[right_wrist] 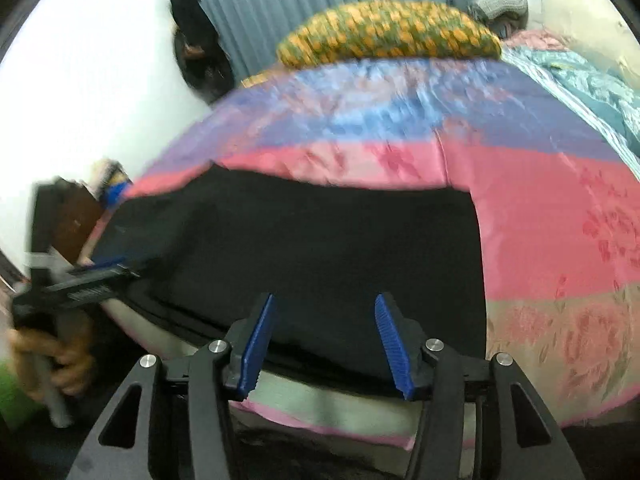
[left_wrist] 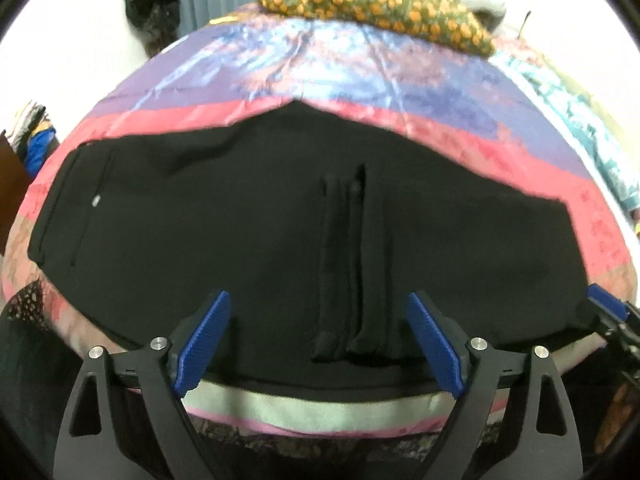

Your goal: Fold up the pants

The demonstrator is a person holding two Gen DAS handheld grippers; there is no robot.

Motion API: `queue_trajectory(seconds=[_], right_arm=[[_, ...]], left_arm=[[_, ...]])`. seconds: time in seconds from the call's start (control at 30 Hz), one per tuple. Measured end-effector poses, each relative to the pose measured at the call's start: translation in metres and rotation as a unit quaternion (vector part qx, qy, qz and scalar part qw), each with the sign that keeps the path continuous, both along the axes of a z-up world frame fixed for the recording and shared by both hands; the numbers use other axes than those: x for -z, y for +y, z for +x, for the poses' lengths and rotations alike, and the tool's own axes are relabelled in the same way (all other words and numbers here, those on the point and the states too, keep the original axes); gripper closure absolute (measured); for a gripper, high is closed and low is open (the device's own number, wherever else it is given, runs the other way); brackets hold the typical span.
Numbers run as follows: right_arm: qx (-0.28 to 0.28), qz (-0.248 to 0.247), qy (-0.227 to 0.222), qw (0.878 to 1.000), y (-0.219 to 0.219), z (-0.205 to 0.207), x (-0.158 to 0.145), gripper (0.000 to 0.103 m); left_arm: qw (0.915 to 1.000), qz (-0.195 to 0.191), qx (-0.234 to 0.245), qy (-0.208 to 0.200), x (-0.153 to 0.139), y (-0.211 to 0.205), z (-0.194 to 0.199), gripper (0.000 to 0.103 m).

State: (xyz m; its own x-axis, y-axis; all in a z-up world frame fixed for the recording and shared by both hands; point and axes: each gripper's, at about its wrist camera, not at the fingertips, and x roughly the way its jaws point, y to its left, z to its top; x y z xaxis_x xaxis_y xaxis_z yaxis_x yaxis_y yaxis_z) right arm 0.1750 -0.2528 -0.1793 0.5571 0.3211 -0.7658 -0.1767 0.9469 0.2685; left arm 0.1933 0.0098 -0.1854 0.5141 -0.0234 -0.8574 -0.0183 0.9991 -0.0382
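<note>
While black pants [left_wrist: 240, 232] are lying flat ahead of both jaws, you are holding left gripper [left_wrist: 318, 336] wide apart, right gripper [right_wrist: 324, 340] apart, neither gripping cloth.

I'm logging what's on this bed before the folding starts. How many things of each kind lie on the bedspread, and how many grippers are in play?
Black pants: 1
Orange-dotted pillow: 1
Teal patterned cloth: 1
Grippers: 2, left gripper and right gripper, both open
Total: 5
</note>
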Motion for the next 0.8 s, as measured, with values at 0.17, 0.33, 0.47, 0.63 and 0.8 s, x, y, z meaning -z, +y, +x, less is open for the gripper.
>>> queue_trajectory(seconds=[0.17, 0.33, 0.47, 0.63, 0.8], right_arm=[[0.01, 0.024, 0.056, 0.998, 0.002, 0.017, 0.027, 0.04], [0.018, 0.043, 0.053, 0.998, -0.002, 0.018, 0.03, 0.039], [0.017, 0.042, 0.048, 0.998, -0.001, 0.011, 0.035, 0.037], [0.012, 0.039, 0.044, 0.998, 0.005, 0.008, 0.038, 0.029], [-0.006, 0.018, 0.039, 0.999, 0.016, 0.008, 0.038, 0.018]], left_arm=[[0.9997, 0.017, -0.003, 0.019, 0.017, 0.0, -0.003, 0.009], [0.9995, 0.01, -0.008, 0.029, 0.018, 0.002, -0.001, 0.006], [0.9994, 0.016, -0.007, 0.031, 0.02, 0.001, -0.001, 0.004], [0.9991, 0.023, -0.006, 0.034, 0.022, 0.0, 0.001, 0.002], [0.9992, 0.015, -0.004, 0.037, 0.026, 0.003, 0.003, 0.001]])
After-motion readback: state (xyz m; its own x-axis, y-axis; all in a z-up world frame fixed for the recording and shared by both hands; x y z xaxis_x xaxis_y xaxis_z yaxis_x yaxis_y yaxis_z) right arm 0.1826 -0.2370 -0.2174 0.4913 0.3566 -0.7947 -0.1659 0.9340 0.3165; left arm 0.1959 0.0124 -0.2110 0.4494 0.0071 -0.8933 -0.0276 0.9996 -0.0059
